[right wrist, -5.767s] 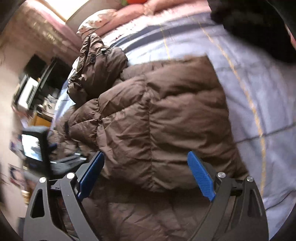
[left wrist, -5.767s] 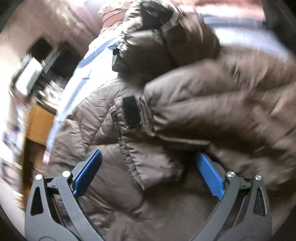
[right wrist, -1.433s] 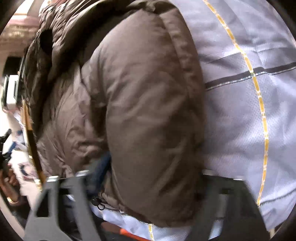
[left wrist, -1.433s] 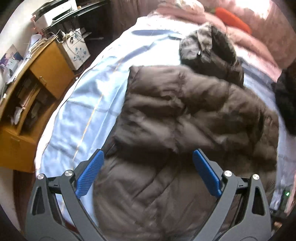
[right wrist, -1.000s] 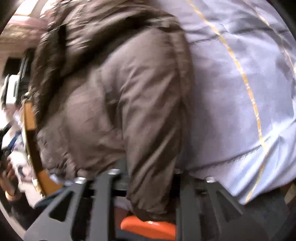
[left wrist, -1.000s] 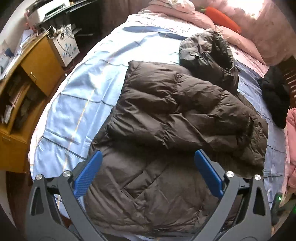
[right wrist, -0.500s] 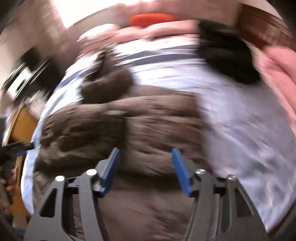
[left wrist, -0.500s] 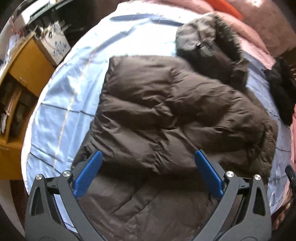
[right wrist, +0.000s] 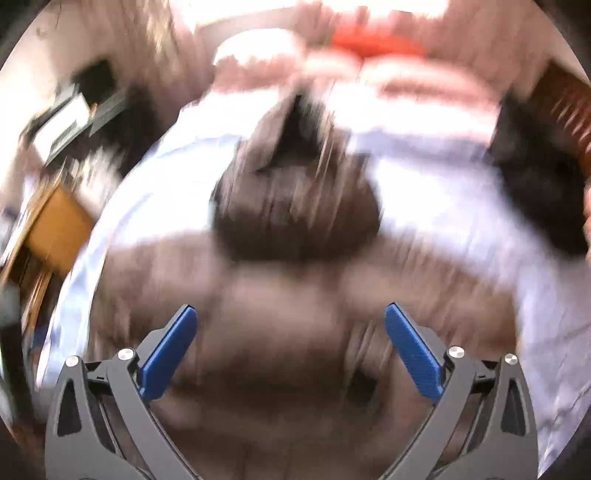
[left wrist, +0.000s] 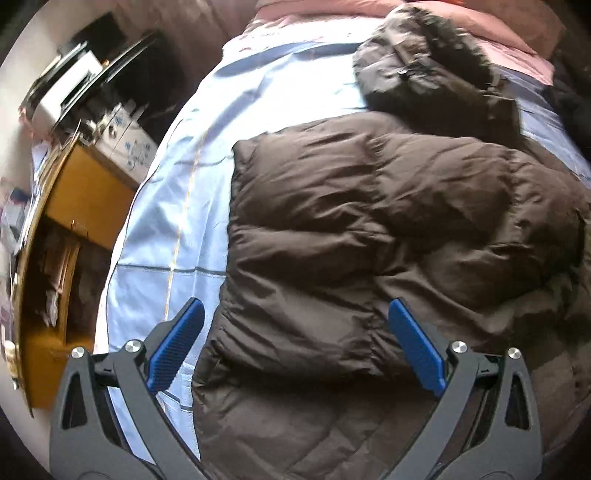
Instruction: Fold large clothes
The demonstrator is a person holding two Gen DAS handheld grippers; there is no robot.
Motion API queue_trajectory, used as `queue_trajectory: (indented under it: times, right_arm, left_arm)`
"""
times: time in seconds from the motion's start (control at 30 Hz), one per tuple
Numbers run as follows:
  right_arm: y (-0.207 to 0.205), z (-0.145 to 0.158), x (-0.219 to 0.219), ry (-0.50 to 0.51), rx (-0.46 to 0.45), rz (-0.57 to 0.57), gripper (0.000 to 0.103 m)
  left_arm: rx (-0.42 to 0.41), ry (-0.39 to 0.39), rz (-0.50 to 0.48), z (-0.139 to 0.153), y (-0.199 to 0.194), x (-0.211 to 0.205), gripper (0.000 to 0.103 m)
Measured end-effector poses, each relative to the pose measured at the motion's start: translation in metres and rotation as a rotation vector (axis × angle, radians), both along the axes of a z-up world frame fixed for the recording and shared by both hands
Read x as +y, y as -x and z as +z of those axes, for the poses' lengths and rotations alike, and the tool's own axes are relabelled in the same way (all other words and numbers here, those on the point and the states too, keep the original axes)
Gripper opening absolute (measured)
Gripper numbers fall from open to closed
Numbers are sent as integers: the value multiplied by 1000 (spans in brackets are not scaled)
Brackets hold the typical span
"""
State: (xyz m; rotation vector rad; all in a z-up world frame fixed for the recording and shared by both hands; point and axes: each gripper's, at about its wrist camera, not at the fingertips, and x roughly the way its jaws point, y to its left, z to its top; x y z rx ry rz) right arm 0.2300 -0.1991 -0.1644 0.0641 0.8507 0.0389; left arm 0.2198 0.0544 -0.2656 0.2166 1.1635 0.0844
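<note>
A large brown puffer jacket [left wrist: 369, 229] is spread on the light blue bedsheet [left wrist: 177, 192], with its padded upper part folded down over the lower body and its fur-trimmed hood [left wrist: 432, 74] lying toward the pink pillows [left wrist: 509, 33] at the head of the bed. The left gripper [left wrist: 295, 343] is held above the near part of the jacket; its jaws are spread wide and nothing is gripped between the blue pads [left wrist: 177, 347]. In the right wrist view, which is heavily smeared by motion, the right gripper [right wrist: 291, 343] is likewise seen with its jaws wide apart and empty, over what appears to be the same jacket [right wrist: 280, 332] with the hood [right wrist: 295, 199] beyond it. A yellow wooden cabinet [left wrist: 74, 206] stands beside the bed at the left, and a dark garment [right wrist: 535, 177] lies at the right edge of the sheet.
</note>
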Motion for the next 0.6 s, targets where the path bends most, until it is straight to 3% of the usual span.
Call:
queue_trajectory:
  times: [0.1, 0.2, 0.3, 0.4, 0.43, 0.47, 0.5, 0.53, 0.6]
  right_arm:
    - [-85, 1, 8, 94, 8, -47, 102]
    - [-164, -19, 15, 203, 51, -112, 102]
    - [-220, -46, 16, 265, 131, -161, 102]
    - [-251, -87, 14, 248, 254, -184, 102]
    - [-250, -96, 12, 226, 287, -174, 92]
    - [-249, -102, 10, 210, 306, -171, 38]
    - [-246, -108, 1, 176, 332, -201, 7]
    - [-237, -103, -10, 78, 302, -216, 6]
    - [-219, -79, -22, -14, 197, -199, 5]
  left_arm:
    - [30, 51, -25, 11, 9, -8, 101]
    - [8, 25, -79, 19, 23, -17, 101]
    - [19, -15, -83, 11, 24, -17, 101]
    - [102, 37, -33, -4, 13, -7, 101]
    - [116, 50, -17, -6, 10, -3, 101]
    - [119, 55, 2, -8, 7, 1, 101]
    - [113, 55, 13, -7, 5, 4, 101]
    - [107, 56, 22, -6, 4, 6, 101]
    - [91, 66, 45, 0, 2, 10, 101]
